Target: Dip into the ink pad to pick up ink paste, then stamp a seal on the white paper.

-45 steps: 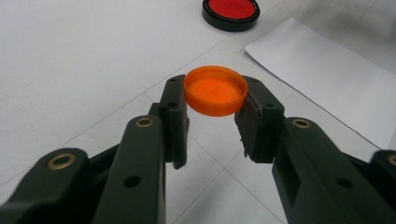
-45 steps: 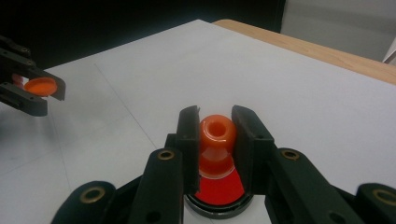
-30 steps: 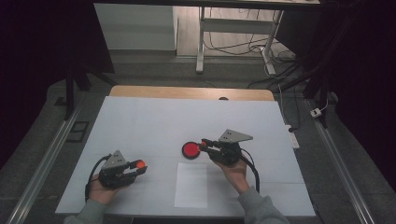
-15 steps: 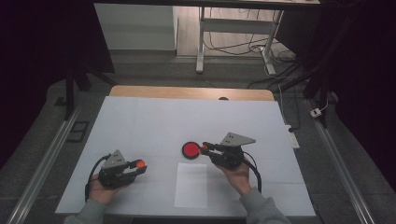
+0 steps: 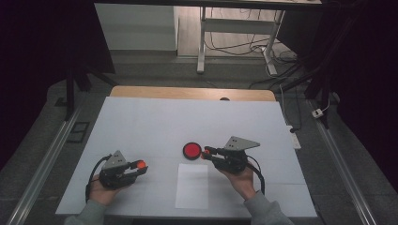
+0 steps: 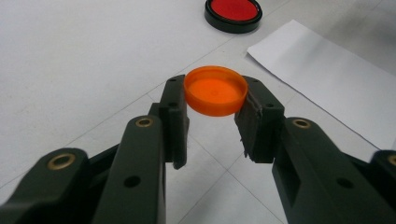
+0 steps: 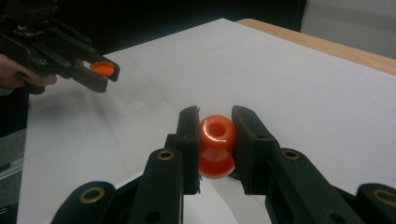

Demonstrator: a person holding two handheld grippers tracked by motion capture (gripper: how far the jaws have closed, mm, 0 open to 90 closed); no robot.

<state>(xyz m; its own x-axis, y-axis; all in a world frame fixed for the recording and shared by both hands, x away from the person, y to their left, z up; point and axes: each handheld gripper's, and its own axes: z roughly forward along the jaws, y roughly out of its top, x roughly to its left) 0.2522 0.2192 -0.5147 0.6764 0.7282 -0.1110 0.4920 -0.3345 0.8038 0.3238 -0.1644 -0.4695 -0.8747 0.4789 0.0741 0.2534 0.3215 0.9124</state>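
Left gripper (image 5: pixel 139 166) clamps a round orange plastic cap (image 6: pixel 215 90); right gripper (image 5: pixel 206 152) clamps a small orange plastic bottle (image 7: pixel 216 145). Step in hand appears to be capping. Next move: bring the cap right, align it over the bottle mouth.

Grey sleeves at lower frame; both grippers, left (image 5: pixel 139 165) and right (image 5: pixel 205 152), black with brass rivets, grey three-cornered plates, black cables.

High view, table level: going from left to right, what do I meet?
Left tongs holding an orange cap → red disc in a black rim → right tongs holding a small orange piece. The white paper sheet lies nearer, below the disc, overlapping both in order.
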